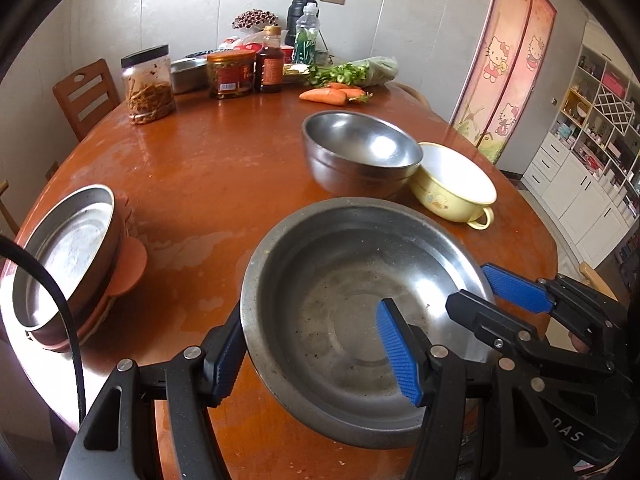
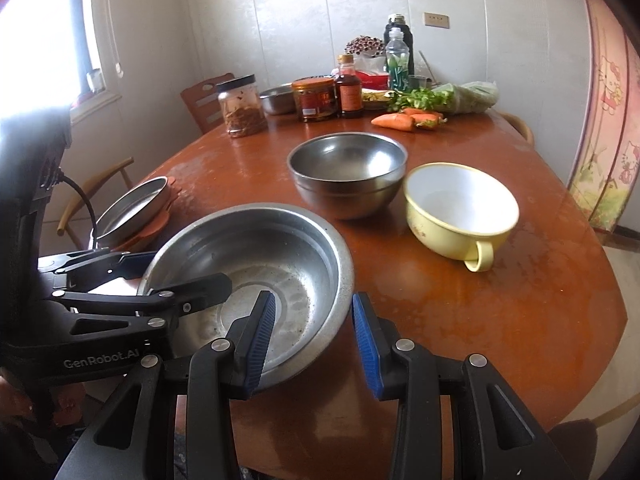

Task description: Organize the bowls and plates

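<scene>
A wide steel basin sits at the table's near edge; it also shows in the right wrist view. My left gripper is open, its fingers straddling the basin's left rim. My right gripper is open, straddling the basin's right rim; it also shows in the left wrist view. Beyond stand a steel bowl and a yellow handled bowl, side by side. A steel plate lies on orange plates at the left.
The round brown table holds jars, a sauce bottle, carrots and greens at its far side. Wooden chairs stand at the left. Cabinets line the right.
</scene>
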The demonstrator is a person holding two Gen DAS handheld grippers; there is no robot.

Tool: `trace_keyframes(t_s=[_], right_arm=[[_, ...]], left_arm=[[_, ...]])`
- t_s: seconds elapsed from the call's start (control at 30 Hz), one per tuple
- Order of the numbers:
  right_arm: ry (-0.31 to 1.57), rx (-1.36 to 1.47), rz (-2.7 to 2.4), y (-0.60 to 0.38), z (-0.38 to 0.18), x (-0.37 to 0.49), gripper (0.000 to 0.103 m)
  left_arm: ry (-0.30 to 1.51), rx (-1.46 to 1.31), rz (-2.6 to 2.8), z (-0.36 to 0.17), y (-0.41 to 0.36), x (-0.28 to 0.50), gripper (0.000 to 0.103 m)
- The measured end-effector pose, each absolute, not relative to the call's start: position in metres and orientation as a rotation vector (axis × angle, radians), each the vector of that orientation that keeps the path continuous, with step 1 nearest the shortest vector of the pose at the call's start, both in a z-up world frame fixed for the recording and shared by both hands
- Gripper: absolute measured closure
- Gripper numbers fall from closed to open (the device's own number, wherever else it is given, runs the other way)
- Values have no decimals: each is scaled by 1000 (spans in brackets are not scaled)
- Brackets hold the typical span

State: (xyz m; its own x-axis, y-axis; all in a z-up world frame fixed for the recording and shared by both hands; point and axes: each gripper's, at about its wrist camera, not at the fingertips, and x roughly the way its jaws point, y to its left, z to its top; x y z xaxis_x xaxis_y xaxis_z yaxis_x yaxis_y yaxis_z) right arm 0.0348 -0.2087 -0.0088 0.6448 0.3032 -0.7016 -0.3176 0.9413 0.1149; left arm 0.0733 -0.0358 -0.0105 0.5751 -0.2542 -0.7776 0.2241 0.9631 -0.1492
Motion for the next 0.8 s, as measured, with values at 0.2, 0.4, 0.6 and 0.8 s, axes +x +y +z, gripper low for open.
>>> trace_keyframes(t_s=[0.2, 0.4, 0.6, 0.8], right_arm=[[807, -21, 364, -203, -12, 35, 62], [824, -22, 376, -198, -18, 36, 62], [818, -18, 378, -196, -18, 36, 61], [829, 29, 401, -200, -17, 37, 59]], left_arm=[[924, -36, -267, -16, -31, 75, 40], [933, -35, -258, -20, -27, 75, 40], [929, -32, -257, -21, -27, 74, 40], [929, -38, -255, -20, -25, 73, 40]])
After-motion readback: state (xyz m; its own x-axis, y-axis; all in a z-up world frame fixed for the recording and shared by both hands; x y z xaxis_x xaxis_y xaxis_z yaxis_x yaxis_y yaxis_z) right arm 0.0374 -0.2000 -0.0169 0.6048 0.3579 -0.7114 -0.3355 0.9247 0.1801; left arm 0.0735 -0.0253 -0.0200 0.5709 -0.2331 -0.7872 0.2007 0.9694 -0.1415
